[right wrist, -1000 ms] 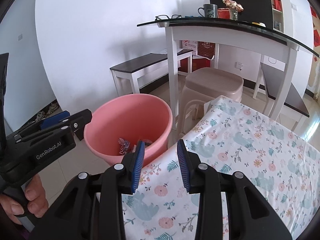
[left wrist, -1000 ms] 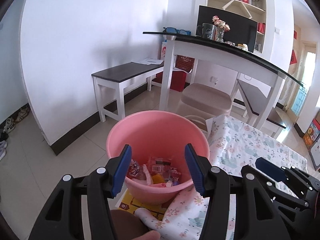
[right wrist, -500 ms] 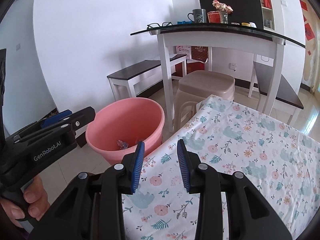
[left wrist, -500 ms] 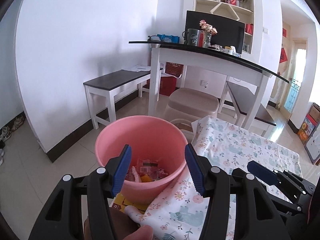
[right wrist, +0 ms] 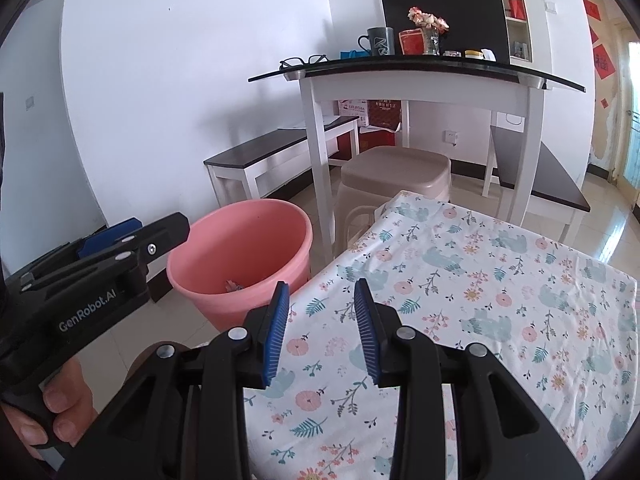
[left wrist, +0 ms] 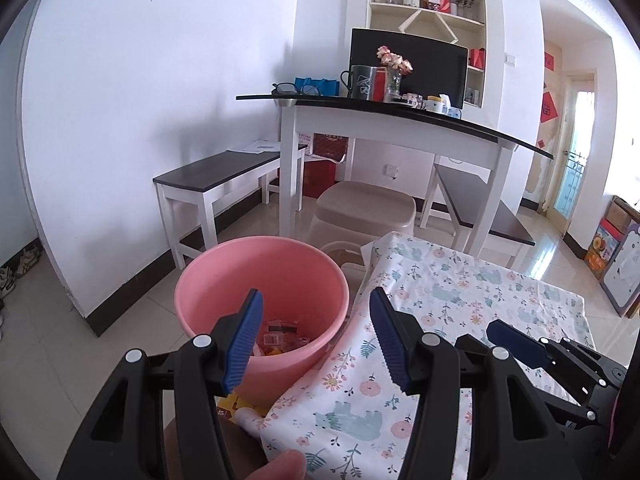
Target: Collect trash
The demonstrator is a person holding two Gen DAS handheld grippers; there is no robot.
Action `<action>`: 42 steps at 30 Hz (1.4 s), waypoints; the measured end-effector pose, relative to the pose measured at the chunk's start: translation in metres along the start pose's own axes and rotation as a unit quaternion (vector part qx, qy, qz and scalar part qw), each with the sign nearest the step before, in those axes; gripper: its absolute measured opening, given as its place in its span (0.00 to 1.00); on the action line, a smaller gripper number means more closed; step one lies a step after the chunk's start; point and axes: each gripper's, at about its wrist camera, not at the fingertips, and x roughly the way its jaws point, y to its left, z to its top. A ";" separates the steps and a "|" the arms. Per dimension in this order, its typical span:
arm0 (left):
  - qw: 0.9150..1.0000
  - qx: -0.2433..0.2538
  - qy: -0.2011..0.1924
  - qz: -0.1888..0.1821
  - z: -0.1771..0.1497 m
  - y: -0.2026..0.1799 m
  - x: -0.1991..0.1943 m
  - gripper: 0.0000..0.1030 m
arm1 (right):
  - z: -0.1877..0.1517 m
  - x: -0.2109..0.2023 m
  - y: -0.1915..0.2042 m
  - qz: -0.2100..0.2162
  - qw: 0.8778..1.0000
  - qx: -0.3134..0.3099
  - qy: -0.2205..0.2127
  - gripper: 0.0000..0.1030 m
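Sitting on the floor, pink bucket [left wrist: 260,280] is the landmark; trash wrappers [left wrist: 280,338] lie at its bottom. Left of bucket in left wrist view: white wall, dark bench [left wrist: 216,170] behind it. Left claw [left wrist: 316,338] hangs over bucket's near rim, jaws apart, nothing between them. Only this view shows the wrapper pile clearly, plus a yellow packet [left wrist: 236,404] on the floor at bucket's near base, and a fingertip [left wrist: 286,462] at the bottom edge. Right of bucket: floral tabletop [left wrist: 460,292], its edge just beside the bucket wall; right claw's blue tip pokes in at far right.

Right wrist view: left claw body seen side-on left of bucket [right wrist: 240,248], held by a hand [right wrist: 60,404] not visible that way in the other view. Bucket contents mostly hidden here, one scrap shows. Right claw [right wrist: 320,328] right of bucket, over floral tabletop [right wrist: 500,280], jaws apart, empty. Beige stool [right wrist: 396,176] behind bucket.
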 end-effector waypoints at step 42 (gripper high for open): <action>1.000 0.026 -0.008 -0.014 -0.005 -0.021 -0.006 0.53 | -0.008 -0.008 -0.014 -0.006 1.000 0.012 -0.001 0.33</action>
